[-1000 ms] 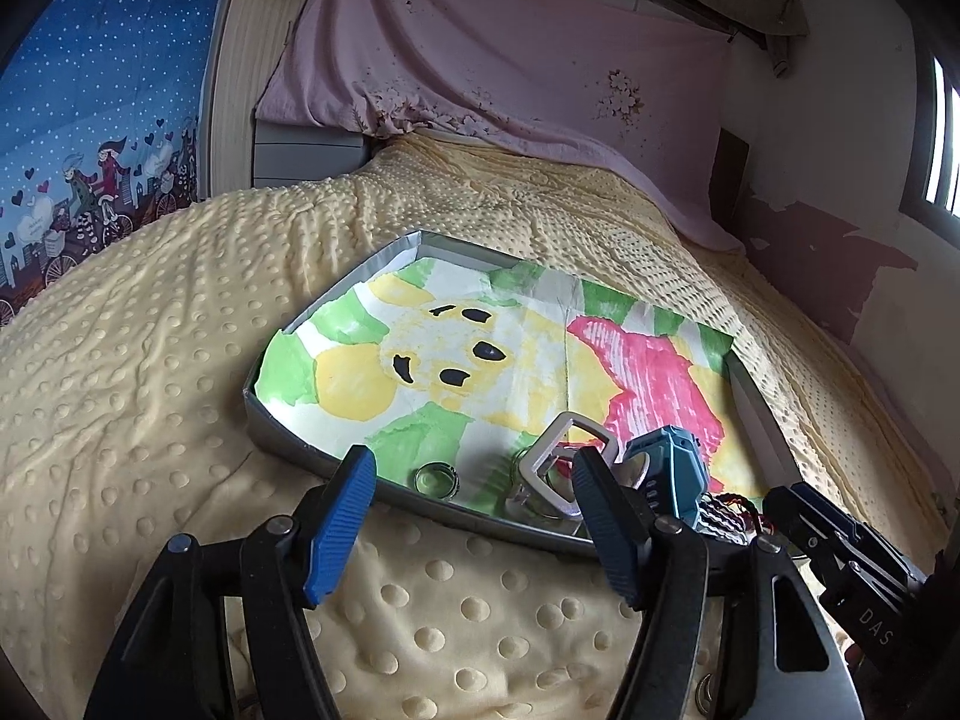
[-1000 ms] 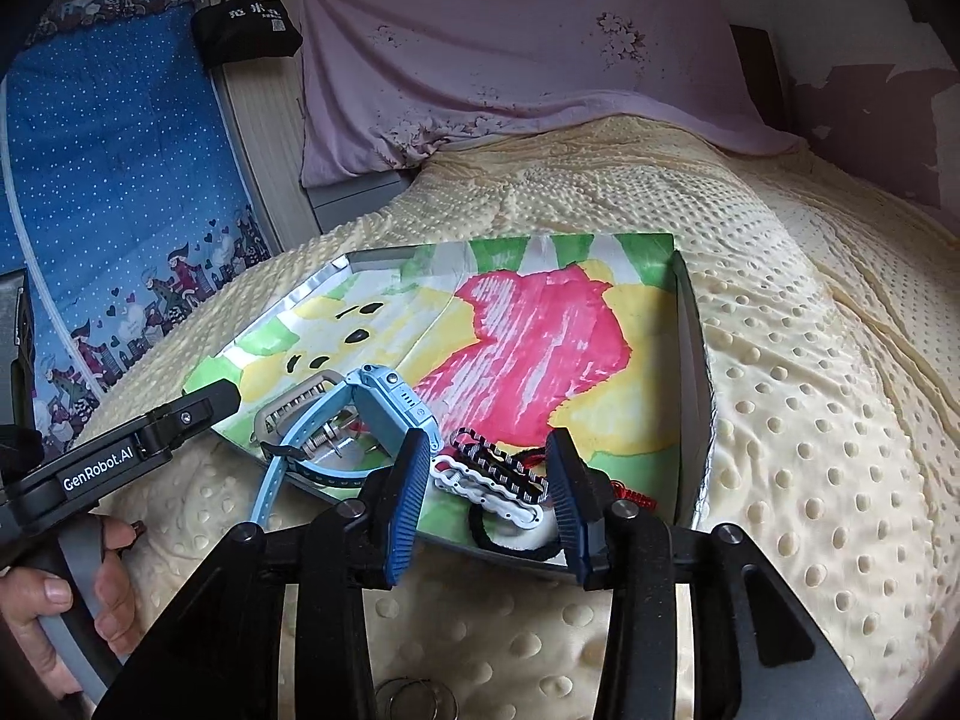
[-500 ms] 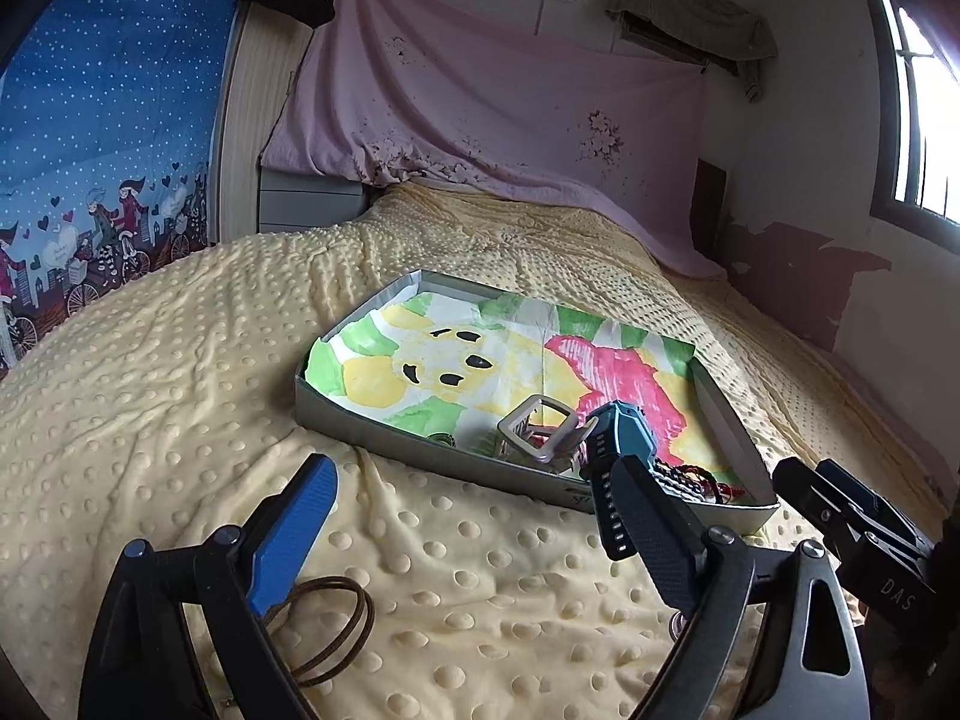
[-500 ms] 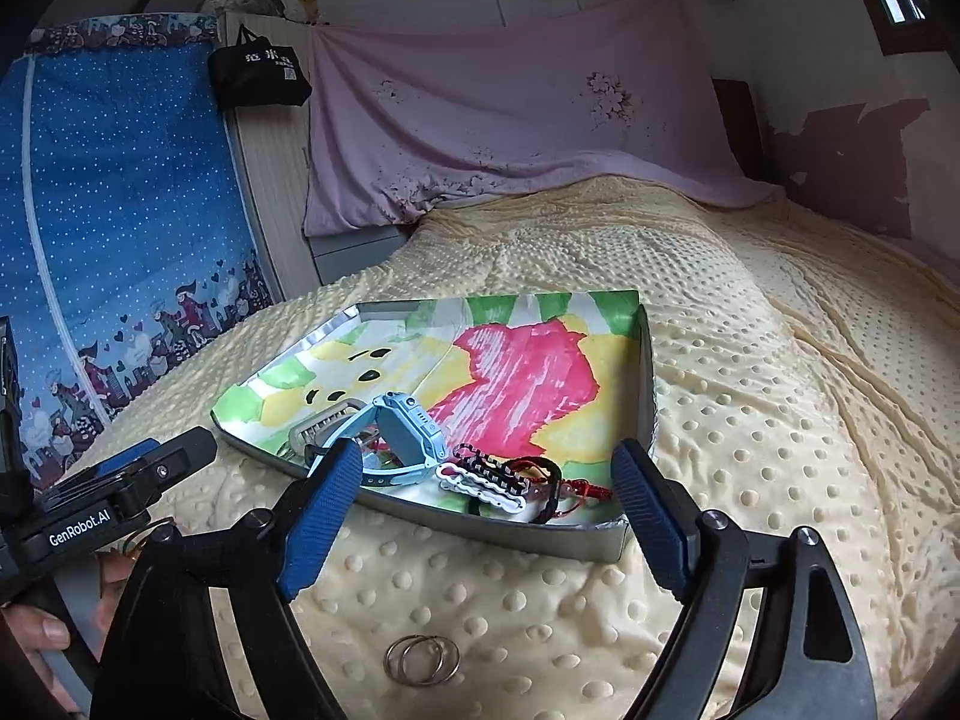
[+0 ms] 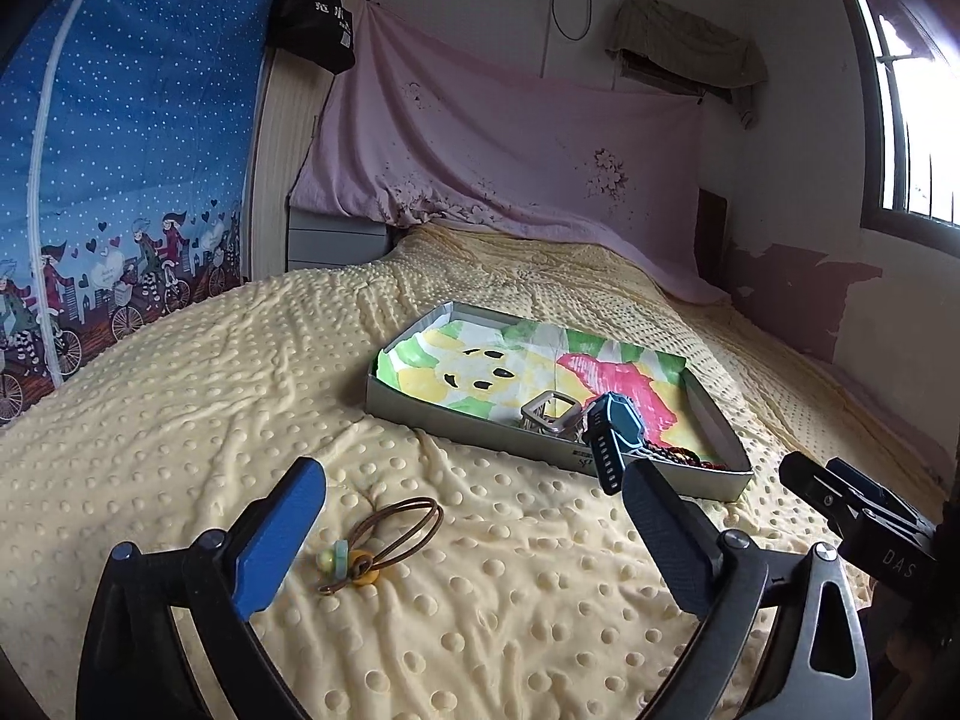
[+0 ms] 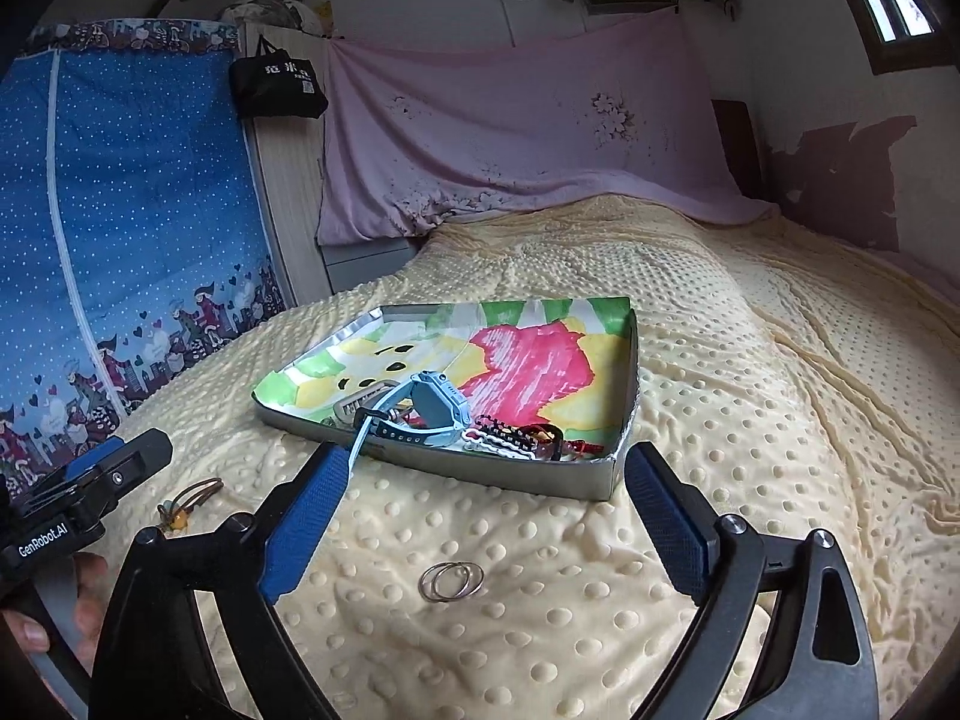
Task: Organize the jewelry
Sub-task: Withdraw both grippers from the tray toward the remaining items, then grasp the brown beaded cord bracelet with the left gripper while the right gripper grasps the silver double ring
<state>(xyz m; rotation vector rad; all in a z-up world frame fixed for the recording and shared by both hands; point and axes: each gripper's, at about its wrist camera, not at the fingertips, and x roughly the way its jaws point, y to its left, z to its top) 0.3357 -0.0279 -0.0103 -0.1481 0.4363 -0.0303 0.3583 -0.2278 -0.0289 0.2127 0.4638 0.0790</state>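
A shallow grey tray [image 5: 456,423] lined with a bright cartoon drawing lies on the yellow dotted bedspread. At its near edge sit a blue watch [image 5: 612,438], a beige watch [image 5: 552,411] and beaded bracelets [image 5: 678,456]. My left gripper [image 5: 474,474] hovers short of the tray, its jaws opening with nothing between them. Below it a brown cord bracelet [image 5: 384,534] lies on the bed. My right gripper [image 6: 489,459] is also back from the tray [image 6: 540,477], jaws opening and empty. Two thin silver rings [image 6: 451,581] lie beneath it. The blue watch [image 6: 432,414] and a black-and-white bracelet [image 6: 504,441] rest inside the tray.
The yellow bedspread [image 5: 180,420] stretches to a pink cloth [image 5: 510,150] at the headboard. A blue patterned curtain [image 6: 120,240] hangs on the left, with a black bag [image 6: 276,84] beside it. A person's hand [image 6: 36,612] holds the left gripper's handle.
Both grippers drew back from the tray and their jaws spread much wider. The jewellery stays in the tray. The cord bracelet and the silver rings came into view on the bed.
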